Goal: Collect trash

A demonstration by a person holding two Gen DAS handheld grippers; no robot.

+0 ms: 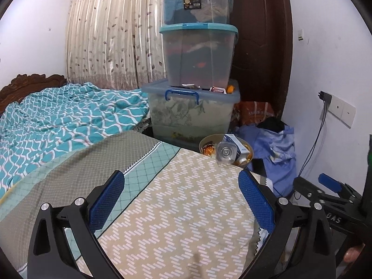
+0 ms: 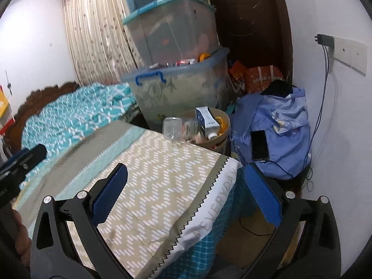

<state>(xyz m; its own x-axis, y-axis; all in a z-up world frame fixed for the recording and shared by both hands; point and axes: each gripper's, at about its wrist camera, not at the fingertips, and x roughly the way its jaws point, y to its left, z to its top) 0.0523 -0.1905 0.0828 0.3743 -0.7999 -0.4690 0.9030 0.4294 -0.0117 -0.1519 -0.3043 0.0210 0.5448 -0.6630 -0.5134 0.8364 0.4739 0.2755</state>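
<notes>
Left wrist view: my left hand-held gripper [image 1: 181, 200] gapes wide, empty, above the bed [image 1: 181, 209]. My right hand-held gripper [image 2: 186, 197] is likewise spread, holding nothing.

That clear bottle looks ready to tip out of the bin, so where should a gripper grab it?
Grip the clear bottle across its round body, coming from the bed side. It lies tilted, base toward the bed, over the bin rim; its neck is buried among the other trash.

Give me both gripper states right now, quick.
Left gripper: open, jaws wide apart, holding nothing, over the bed cover.
Right gripper: open, jaws wide apart, holding nothing.
</notes>
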